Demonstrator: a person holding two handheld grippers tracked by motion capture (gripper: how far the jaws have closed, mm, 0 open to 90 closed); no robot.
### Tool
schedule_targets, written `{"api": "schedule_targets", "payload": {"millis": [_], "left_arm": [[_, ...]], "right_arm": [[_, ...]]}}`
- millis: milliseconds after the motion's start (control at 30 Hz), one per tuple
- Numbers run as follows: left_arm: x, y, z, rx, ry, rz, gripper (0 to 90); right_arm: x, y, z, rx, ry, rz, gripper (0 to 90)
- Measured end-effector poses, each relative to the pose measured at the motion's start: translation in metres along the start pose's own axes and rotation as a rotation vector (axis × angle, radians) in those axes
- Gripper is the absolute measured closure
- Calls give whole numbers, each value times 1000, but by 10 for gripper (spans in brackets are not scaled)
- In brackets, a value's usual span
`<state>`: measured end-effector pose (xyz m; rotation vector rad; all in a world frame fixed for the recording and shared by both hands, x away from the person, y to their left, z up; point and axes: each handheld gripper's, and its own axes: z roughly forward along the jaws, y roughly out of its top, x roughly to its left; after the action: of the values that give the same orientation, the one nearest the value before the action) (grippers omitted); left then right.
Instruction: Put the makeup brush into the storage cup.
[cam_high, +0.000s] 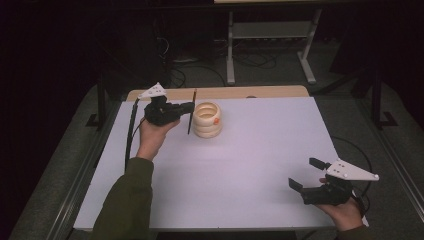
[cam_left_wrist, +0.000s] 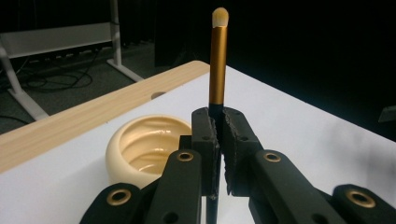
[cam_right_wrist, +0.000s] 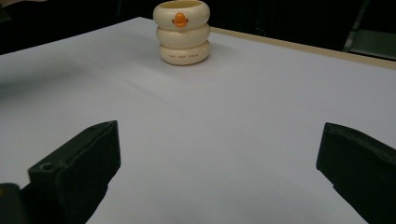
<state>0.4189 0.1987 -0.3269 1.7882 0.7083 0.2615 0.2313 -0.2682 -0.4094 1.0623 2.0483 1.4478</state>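
A white table (cam_high: 250, 165) with a pale wood strip (cam_high: 270, 92) along its far edge stands in a dim room. Beyond it, a grey floor (cam_high: 280, 70) carries loose cables (cam_high: 250, 60) and the white legs of a second desk (cam_high: 230, 50). Blackness lies behind.
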Motion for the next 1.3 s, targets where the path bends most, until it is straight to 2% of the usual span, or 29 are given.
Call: {"api": "schedule_targets", "payload": {"millis": [833,1300], "left_arm": [[13,25,24,-53,2,22,843],[25,24,38,-76,17,31,842]], "right_arm": [[-1,-1,-1,-3,-2,7,0],[-1,-2,-2,-2,1,11,0]]}}
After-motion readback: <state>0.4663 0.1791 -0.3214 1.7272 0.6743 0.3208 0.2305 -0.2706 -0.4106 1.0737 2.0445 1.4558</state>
